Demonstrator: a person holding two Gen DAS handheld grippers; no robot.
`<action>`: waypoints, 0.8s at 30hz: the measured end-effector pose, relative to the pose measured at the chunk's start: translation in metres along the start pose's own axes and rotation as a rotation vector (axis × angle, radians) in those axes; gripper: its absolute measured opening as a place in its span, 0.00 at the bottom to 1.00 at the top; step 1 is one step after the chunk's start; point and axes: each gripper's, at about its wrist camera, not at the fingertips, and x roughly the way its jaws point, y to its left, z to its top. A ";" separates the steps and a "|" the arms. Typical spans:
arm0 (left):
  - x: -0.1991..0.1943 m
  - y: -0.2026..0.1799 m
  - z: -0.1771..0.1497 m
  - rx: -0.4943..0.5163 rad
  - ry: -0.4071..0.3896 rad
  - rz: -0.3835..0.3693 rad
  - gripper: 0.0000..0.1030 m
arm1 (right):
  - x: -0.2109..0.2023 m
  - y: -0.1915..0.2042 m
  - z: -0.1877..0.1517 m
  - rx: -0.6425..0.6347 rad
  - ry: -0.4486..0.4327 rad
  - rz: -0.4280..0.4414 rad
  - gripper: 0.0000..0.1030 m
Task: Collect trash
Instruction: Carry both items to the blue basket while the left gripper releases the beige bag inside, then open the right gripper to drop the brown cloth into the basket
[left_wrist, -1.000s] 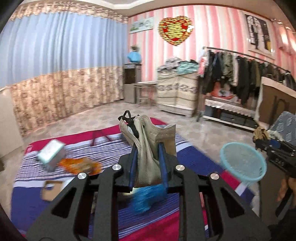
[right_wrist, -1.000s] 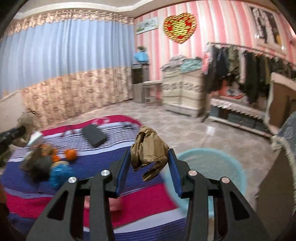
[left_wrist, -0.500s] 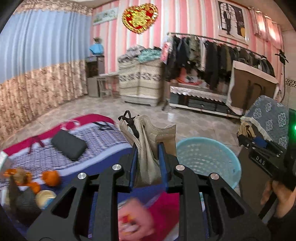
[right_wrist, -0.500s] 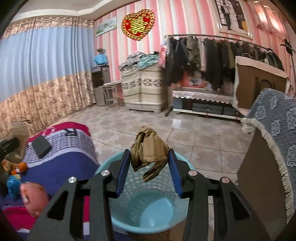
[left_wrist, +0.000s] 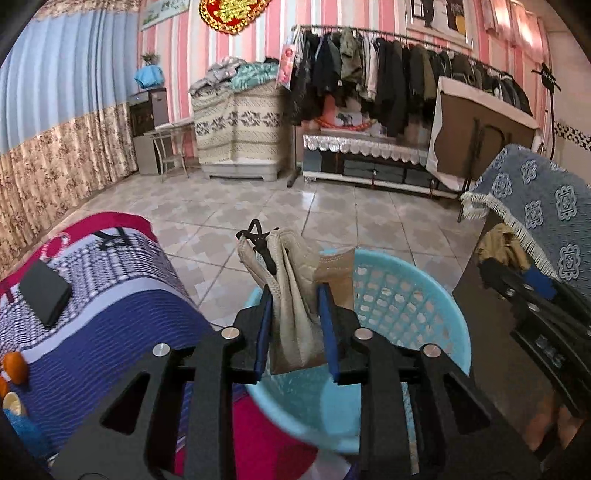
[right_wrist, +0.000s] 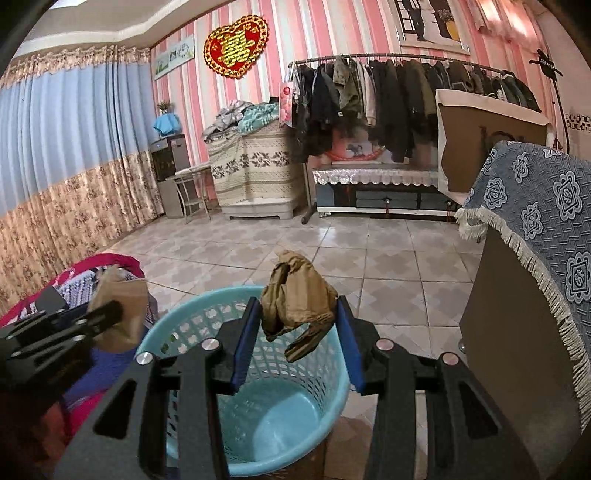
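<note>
Status: L gripper (left_wrist: 295, 321) over basket (left_wrist: 406, 295), jaws opening, beige pouch (left_wrist: 291, 295) still between them. R gripper (right_wrist: 299, 332) jaws clenched on brown rag (right_wrist: 299, 295); my basket looks empty, oranges (left_wrist: 14, 365) left on bed (left_wrist: 110, 314).

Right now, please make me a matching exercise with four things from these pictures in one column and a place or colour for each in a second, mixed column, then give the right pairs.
Things:
1. beige bag
2. crumpled brown cloth
3. basket
4. black case

Places or colours:
A. lies on the striped blanket
B. light blue, with a perforated wall
C. between the fingers of the left gripper, whose jaws are opening
D. between the fingers of the right gripper, over the basket

Right pairs: 1-C, 2-D, 3-B, 4-A
</note>
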 end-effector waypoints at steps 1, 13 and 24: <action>0.009 -0.003 0.000 0.006 0.009 0.008 0.29 | 0.000 -0.002 0.001 0.008 -0.002 0.000 0.40; 0.007 0.024 0.005 -0.025 -0.018 0.178 0.86 | 0.015 0.004 -0.009 0.008 0.060 0.010 0.40; -0.031 0.075 0.004 -0.133 -0.057 0.276 0.95 | 0.038 0.059 -0.015 -0.081 0.093 0.043 0.43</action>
